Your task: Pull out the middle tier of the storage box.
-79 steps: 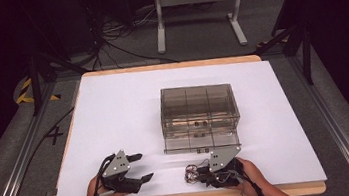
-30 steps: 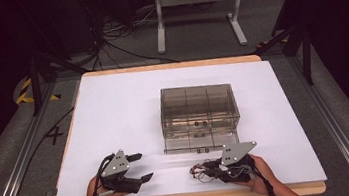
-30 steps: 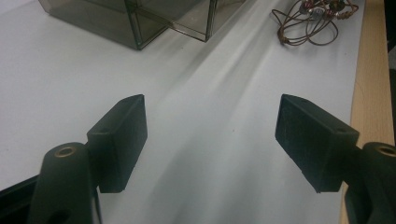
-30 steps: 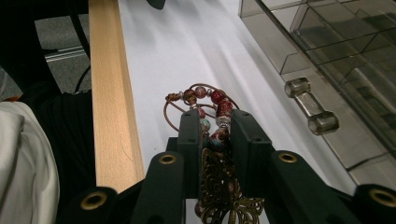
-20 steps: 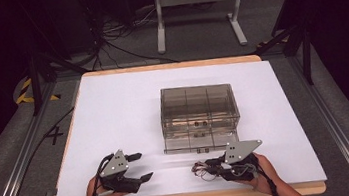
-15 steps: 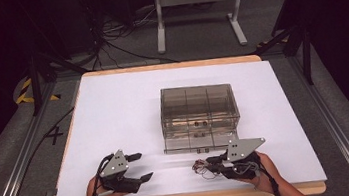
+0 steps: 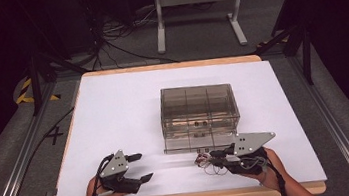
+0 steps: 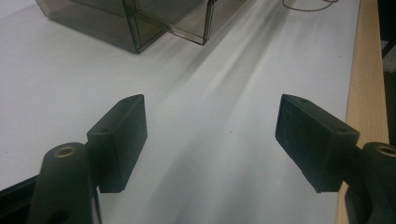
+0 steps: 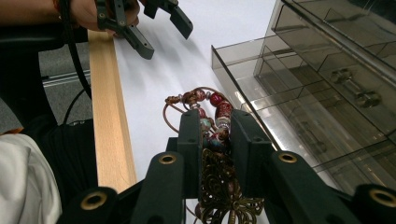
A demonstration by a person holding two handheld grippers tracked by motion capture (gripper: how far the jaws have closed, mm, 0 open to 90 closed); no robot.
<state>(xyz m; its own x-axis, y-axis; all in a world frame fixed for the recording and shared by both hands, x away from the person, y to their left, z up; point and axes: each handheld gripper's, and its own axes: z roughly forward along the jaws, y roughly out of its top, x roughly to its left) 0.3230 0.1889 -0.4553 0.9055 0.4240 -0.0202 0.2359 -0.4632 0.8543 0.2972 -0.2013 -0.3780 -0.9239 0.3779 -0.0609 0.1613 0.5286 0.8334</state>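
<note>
- High view: the table [image 7: 114, 115] carried a smoked clear organizer [image 7: 200, 115] at its middle, its bottom drawer [image 7: 189, 149] pulled out toward the person.
- The right gripper [image 7: 215, 156], just in front of that drawer, was closed on a beaded necklace [image 9: 212, 126]; beads and cord hung from its jaws, just above the table.
- The left gripper [image 7: 138, 168] sat well apart, near the table's front edge, jaws wide with nothing between them.
- Judged step: carrying the necklace to the open drawer.
- Next move likely called for lifting over the drawer's front wall, keeping dangling loops from snagging, then releasing inside a compartment.
</note>
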